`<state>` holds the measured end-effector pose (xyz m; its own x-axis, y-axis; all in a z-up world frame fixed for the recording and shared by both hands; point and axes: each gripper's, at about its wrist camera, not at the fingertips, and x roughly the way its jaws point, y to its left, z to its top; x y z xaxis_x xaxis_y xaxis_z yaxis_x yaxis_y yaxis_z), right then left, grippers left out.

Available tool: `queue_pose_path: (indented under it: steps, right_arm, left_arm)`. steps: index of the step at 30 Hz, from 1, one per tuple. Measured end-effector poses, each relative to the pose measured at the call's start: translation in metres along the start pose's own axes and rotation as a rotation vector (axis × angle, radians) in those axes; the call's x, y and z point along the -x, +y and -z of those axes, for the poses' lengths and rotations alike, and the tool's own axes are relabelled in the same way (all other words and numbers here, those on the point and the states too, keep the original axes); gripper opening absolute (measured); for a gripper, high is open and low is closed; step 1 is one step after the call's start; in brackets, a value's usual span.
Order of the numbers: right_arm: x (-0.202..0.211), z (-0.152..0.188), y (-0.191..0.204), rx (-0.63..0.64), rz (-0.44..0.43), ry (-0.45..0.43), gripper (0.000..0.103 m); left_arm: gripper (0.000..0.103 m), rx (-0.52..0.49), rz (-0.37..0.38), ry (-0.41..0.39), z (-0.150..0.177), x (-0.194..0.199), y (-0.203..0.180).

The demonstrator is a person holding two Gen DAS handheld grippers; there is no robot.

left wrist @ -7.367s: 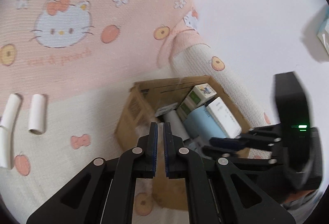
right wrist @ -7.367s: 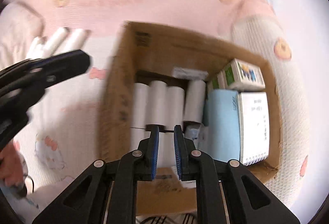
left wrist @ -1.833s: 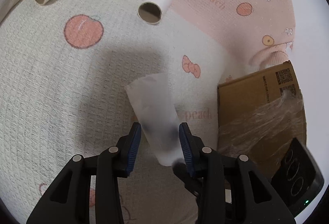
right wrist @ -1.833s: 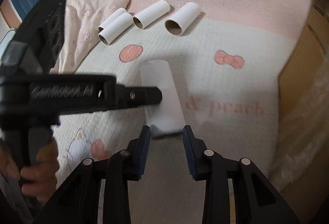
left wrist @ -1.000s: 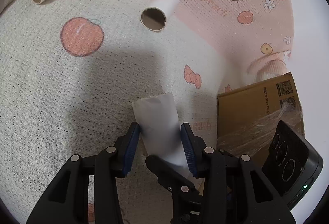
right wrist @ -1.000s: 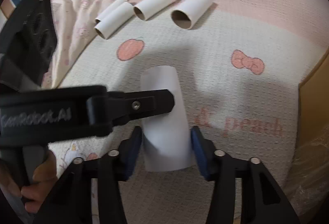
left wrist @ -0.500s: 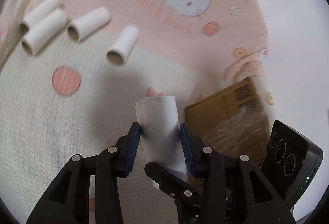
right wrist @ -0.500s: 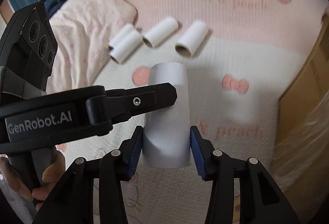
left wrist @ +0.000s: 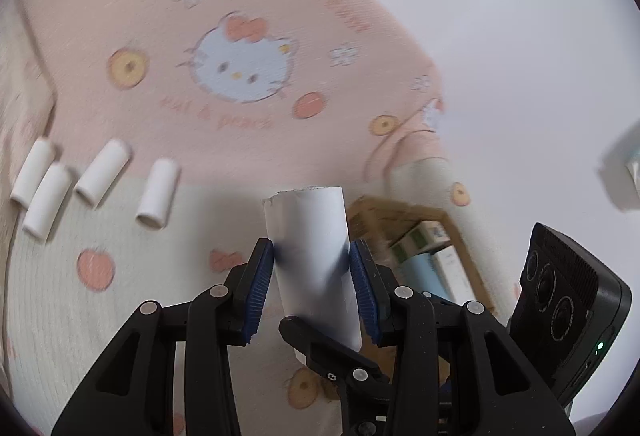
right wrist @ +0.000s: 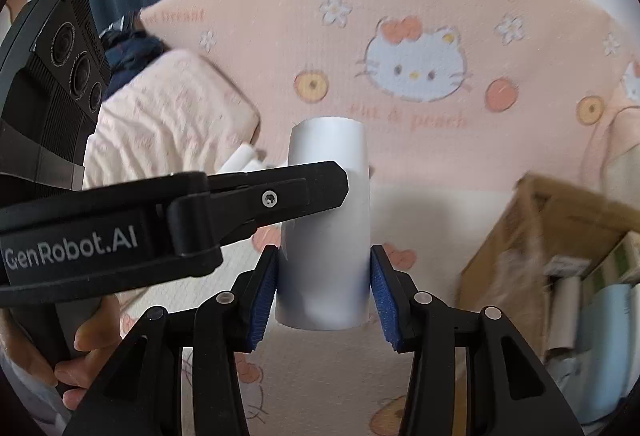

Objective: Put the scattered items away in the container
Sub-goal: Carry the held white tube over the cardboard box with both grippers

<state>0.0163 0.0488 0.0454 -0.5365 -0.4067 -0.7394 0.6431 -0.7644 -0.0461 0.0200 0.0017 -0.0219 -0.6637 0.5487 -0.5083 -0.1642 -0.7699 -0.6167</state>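
A white cardboard tube (left wrist: 310,256) (right wrist: 326,220) hangs in the air above the bed, held from two sides at once. My left gripper (left wrist: 312,278) is shut on it, and my right gripper (right wrist: 324,286) is shut on its other end. The left gripper's black finger crosses the tube in the right wrist view. Several more white tubes (left wrist: 158,192) lie in a row on the blanket at the left. The open cardboard box (left wrist: 416,216) (right wrist: 520,236) sits to the right, holding small cartons and tubes.
A pink and cream cartoon-cat blanket (left wrist: 248,48) covers the bed. A pale pink pillow (right wrist: 160,120) lies at the far left. A person's hand (right wrist: 86,356) grips the left tool. A white wall (left wrist: 500,16) rises behind the box.
Both grippers have risen together with the tube, lifting it off the blanket. The box's open top and its contents have come into view at the right.
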Motion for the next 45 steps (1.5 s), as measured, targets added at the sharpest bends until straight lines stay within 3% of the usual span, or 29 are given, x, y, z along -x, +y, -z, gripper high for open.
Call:
queue_pose_path:
  steps: [11, 20, 28, 45]
  right_arm:
    - [0.046, -0.028, -0.061, -0.029, 0.114, -0.019, 0.043]
    - [0.061, -0.022, -0.119, -0.091, 0.249, 0.014, 0.043]
    - [0.055, -0.004, -0.16, -0.222, 0.217, 0.07, 0.043]
    - [0.05, 0.019, -0.186, -0.303, 0.229, 0.106, 0.043]
  left_arm:
    - [0.042, 0.018, 0.158, 0.125, -0.046, -0.054, -0.059]
    - [0.043, 0.018, 0.218, 0.276, -0.049, -0.123, -0.102]
    - [0.043, 0.083, 0.214, 0.404, -0.035, -0.168, -0.106]
    - [0.046, 0.051, 0.184, 0.533, -0.018, -0.197, -0.121]
